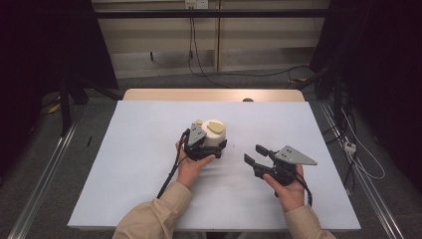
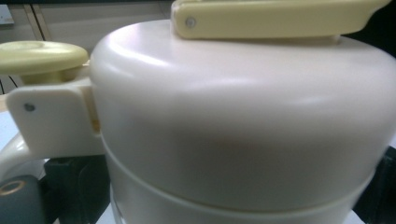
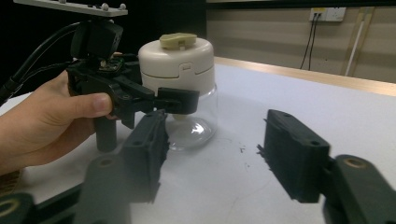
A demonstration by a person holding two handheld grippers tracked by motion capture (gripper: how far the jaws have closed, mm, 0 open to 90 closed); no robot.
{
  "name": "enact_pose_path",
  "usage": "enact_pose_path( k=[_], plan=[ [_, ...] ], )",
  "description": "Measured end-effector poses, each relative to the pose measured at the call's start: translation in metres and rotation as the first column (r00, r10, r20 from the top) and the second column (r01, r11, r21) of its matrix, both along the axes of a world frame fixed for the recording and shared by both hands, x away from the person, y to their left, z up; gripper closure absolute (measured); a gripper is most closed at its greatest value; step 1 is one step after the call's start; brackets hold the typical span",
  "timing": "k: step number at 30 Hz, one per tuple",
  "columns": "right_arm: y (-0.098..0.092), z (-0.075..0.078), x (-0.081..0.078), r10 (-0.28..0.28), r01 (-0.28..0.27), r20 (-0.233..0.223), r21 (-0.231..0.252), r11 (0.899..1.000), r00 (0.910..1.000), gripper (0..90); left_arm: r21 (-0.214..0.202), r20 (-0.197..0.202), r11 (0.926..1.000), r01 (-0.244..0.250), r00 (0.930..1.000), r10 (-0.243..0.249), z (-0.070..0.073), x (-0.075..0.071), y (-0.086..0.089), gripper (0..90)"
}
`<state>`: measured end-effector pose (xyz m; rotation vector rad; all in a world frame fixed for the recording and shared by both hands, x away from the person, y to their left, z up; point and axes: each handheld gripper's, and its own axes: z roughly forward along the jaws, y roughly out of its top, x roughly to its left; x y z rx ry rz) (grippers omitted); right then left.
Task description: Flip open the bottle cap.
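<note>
On the bench point(image 1: 149, 149) the jar point(image 1: 215, 133) stands clamped in the left hand-held gripper point(image 1: 201, 144), while the right hand-held gripper point(image 1: 256, 155), near its right, is half-spread and empty.

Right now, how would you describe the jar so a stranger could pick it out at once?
On the white table, near its middle, the left gripper clamps the jar. It has a clear glass body, a cream domed lid and a pale yellow lever on top; nothing else upright stands on the table.

Dim room, evenly lit white table point(image 1: 149, 149), soft glare on the blurred close-up jar lid point(image 2: 243, 116)
</note>
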<state>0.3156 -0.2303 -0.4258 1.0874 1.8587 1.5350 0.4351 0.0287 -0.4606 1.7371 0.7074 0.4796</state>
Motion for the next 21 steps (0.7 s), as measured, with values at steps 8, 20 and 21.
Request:
enact_pose_path(
  k=[8, 20, 21],
  plan=[
    [0.009, 0.006, 0.011, 0.03, -0.03, -0.02, 0.006, 1.0, 0.9994, 64.9, 0.004, 0.0, 1.0, 0.001, 1.0, -0.001, 0.0, 0.0, 0.0, 5.0],
    [0.025, 0.011, 0.023, 0.074, -0.075, -0.054, -0.012, 0.997, 0.9958, 82.7, 0.013, 0.002, 0.9999, -0.001, 1.0, 0.001, 0.0, -0.001, -0.001, 5.1],
    [0.026, 0.011, 0.025, 0.077, -0.078, -0.06, -0.009, 0.997, 0.9952, 84.7, 0.015, 0.004, 0.9999, -0.001, 1.0, 0.001, 0.0, -0.001, -0.001, 5.1]
  ],
)
